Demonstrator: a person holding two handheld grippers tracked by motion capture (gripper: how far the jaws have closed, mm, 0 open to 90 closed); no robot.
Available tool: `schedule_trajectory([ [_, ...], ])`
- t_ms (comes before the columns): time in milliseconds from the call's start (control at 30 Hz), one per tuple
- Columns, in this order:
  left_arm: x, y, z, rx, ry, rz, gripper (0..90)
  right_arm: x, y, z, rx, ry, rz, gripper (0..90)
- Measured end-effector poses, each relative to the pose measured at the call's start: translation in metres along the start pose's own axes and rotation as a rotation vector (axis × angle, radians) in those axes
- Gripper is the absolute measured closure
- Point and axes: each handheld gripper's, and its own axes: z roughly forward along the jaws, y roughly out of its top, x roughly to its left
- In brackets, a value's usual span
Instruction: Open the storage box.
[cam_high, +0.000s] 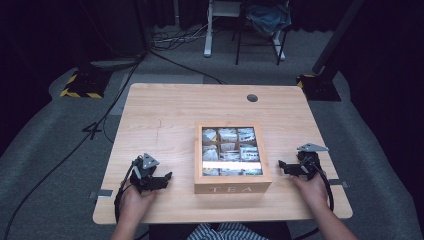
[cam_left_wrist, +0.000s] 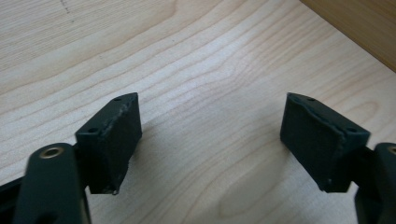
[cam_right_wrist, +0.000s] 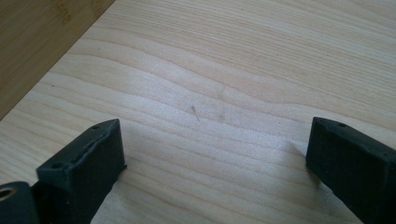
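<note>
A wooden tea box (cam_high: 232, 157) marked TEA stands on the light wood table (cam_high: 165, 120), near its front middle. Its glass lid is down, and several compartments of tea bags show through it. My left gripper (cam_high: 167, 176) rests on the table left of the box, jaws pointing at it, open and empty (cam_left_wrist: 210, 135). On the other side my right gripper (cam_high: 281, 165) lies just off the box's right wall, also open with bare table between its pads (cam_right_wrist: 215, 158). A corner of the box's wall shows in the left gripper view (cam_left_wrist: 359, 28) and the right gripper view (cam_right_wrist: 37, 42).
A round cable hole (cam_high: 252, 98) sits near the table's far edge. Around the table is grey carpet with cables (cam_high: 100, 125) and stand bases (cam_high: 82, 82). A chair and a desk leg (cam_high: 208, 35) stand farther back.
</note>
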Motion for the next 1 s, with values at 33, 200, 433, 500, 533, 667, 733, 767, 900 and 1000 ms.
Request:
schedule_trajectory([
  [33,0.001,0.000,0.000,0.002,-0.003,0.003,20.9,0.000,0.000,0.000,-0.002,-0.002,-0.001,4.2],
  [200,0.008,0.000,0.000,-0.002,-0.030,0.036,23.2,0.002,0.000,0.000,-0.003,-0.021,0.014,4.1],
  [433,0.011,0.001,-0.001,-0.005,-0.030,0.042,28.4,0.000,0.000,-0.003,-0.007,-0.006,0.014,16.5],
  [500,0.011,0.001,0.000,-0.006,-0.031,0.041,28.1,0.001,0.000,-0.004,-0.009,-0.003,0.010,19.0],
  [533,0.011,0.001,0.000,-0.007,-0.032,0.037,27.8,0.002,0.001,-0.006,-0.007,0.009,0.001,28.3],
  [667,0.012,0.002,0.001,-0.010,-0.031,0.028,27.4,0.004,0.001,-0.009,-0.004,0.020,-0.014,36.9],
  [733,0.013,0.002,0.001,-0.012,-0.016,0.047,27.2,0.003,0.001,-0.010,0.000,0.024,-0.015,39.7],
  [767,0.013,0.002,0.001,-0.012,-0.016,0.047,27.2,0.003,0.001,-0.010,0.001,0.025,-0.017,40.8],
  [900,0.018,0.003,0.001,-0.006,-0.018,0.038,27.6,0.000,0.001,-0.013,0.012,0.016,-0.024,43.3],
  [1000,0.018,0.002,0.001,-0.006,-0.038,0.036,27.2,-0.004,0.001,-0.020,-0.004,0.017,-0.010,44.8],
])
